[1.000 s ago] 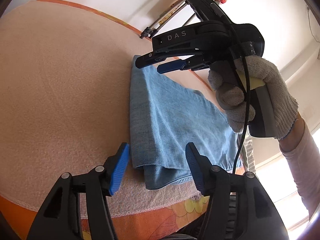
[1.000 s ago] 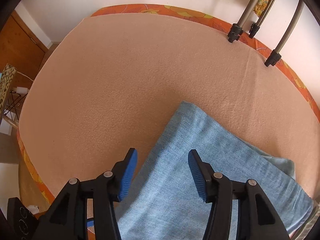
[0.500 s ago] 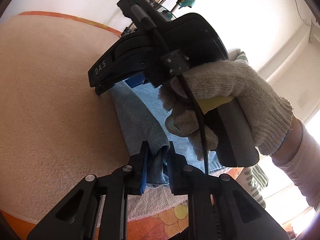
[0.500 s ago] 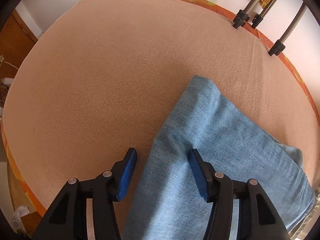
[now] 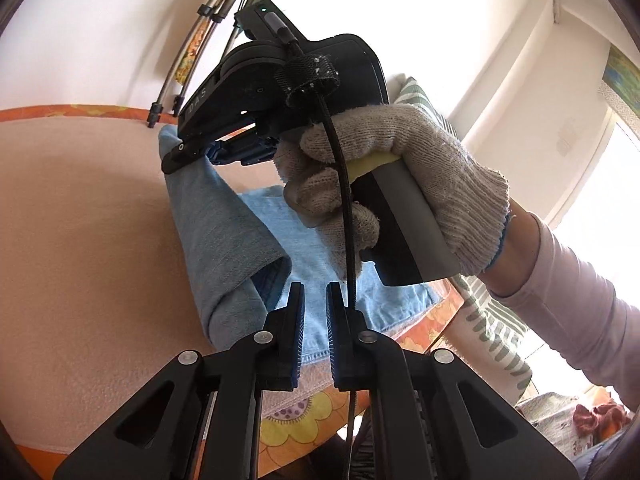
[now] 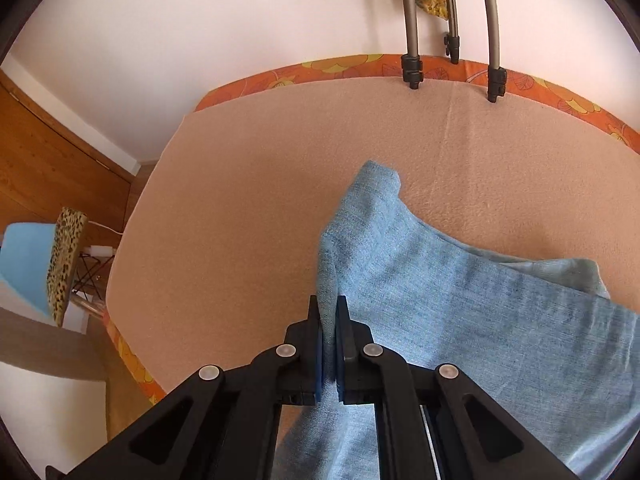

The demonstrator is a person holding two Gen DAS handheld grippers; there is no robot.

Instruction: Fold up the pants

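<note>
Surface: a bed covered by a peach blanket (image 6: 248,216), with an orange floral sheet (image 6: 280,80) showing along its edges.
Left hand-held gripper (image 5: 315,300): at 6 o'clock in the left wrist view; its jaws have just been closing and stand nearly together with a narrow gap. The frame does not show cloth pressed between the pads; a lifted fold of the pants sits just beside them at 9 o'clock.
Pants (image 6: 460,280): light blue denim, folded, lying on the blanket from the middle toward 4 o'clock in the right wrist view; one folded edge is raised off the bed as a ridge.
Right hand-held gripper (image 6: 329,320): at 6 o'clock in its own view; its jaws have just been closing and now pinch the raised denim edge between the blue pads. In the left wrist view it appears at 12 o'clock, clamped on the far corner of the pants.
Right hand (image 5: 400,168): in a knitted work glove, wrapped around the gripper's handle, with a pale sleeve (image 5: 580,304) running toward 4 o'clock.
Background: metal poles (image 6: 412,20) against the white wall at 1 o'clock.
</note>
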